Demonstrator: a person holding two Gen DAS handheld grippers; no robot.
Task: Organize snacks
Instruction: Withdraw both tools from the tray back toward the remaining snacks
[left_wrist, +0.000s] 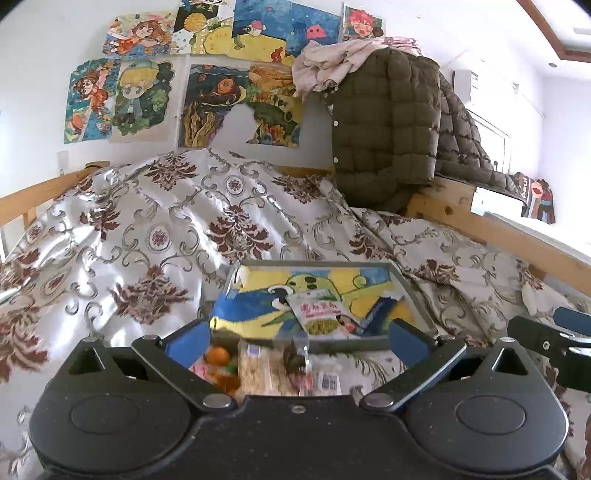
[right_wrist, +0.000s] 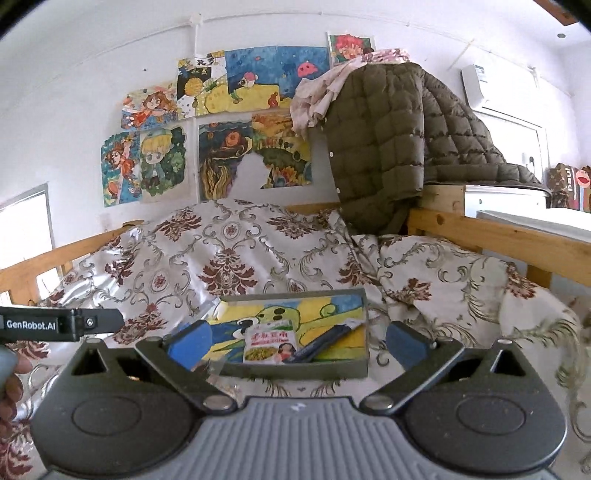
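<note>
Two wrist cameras look forward over a bed covered with a shiny cream bedspread (left_wrist: 177, 229) patterned with dark red flowers and grey scrolls.

The left gripper (left_wrist: 299, 338) has its blue-padded jaws spread wide with nothing held between them. Just below and between the jaws, a loose pile of snacks (left_wrist: 266, 369) lies on the bedspread: clear-wrapped crackers, something orange, and small packets, all slightly blurred.

Beyond that pile sits a shallow grey tray (left_wrist: 421, 295) lined with a bright cartoon painting. Inside the tray, towards its near right part, lies a white snack packet (left_wrist: 321, 312) with red lettering and a picture of green food. A dark blue packet (left_wrist: 376, 312) lies tilted just to its right, touching or overlapping it.

The right gripper (right_wrist: 297, 341) is also wide open and empty. It hovers in front of the same tray (right_wrist: 295, 371), with the white packet (right_wrist: 269, 345) and blue packet (right_wrist: 325, 341) seen between its jaws but farther off.

The left gripper's arm shows at the left edge of the right view, with part of a hand (right_wrist: 11, 391) below it.

Behind the bed, a dark green quilted jacket (left_wrist: 384, 125) hangs over a wooden frame (left_wrist: 480, 225), and colourful cartoon drawings (left_wrist: 207, 81) cover the white wall.
</note>
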